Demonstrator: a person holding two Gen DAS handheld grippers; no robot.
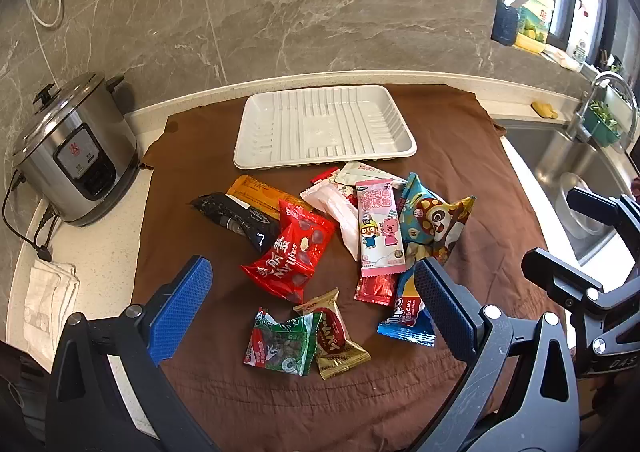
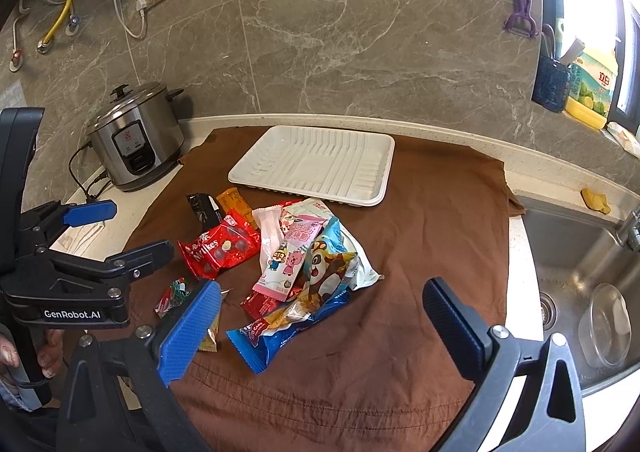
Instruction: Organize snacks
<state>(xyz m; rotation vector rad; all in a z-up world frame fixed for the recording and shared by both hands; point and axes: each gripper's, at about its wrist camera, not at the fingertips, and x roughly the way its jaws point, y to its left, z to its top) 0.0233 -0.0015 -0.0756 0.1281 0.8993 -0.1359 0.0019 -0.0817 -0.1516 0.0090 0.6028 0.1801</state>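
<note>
Your left gripper (image 1: 312,296): fingers spread wide, nothing between them, held above the near side of the snack pile. Your right gripper (image 2: 320,312): likewise spread, holding nothing, above the pile's near right side.

Snack pile, on the brown cloth (image 1: 480,180), just in front of the white tray (image 1: 324,124):
- red Mylikes bag (image 1: 292,252)
- pink cartoon stick pack (image 1: 380,228)
- blue bear packet (image 1: 436,220)
- green packet (image 1: 280,344), touching the gold wrapper (image 1: 336,340)
- blue Tipo pack (image 2: 276,336)

Tray holds no snacks. Rice cooker (image 1: 76,156) stands left of the cloth.
</note>
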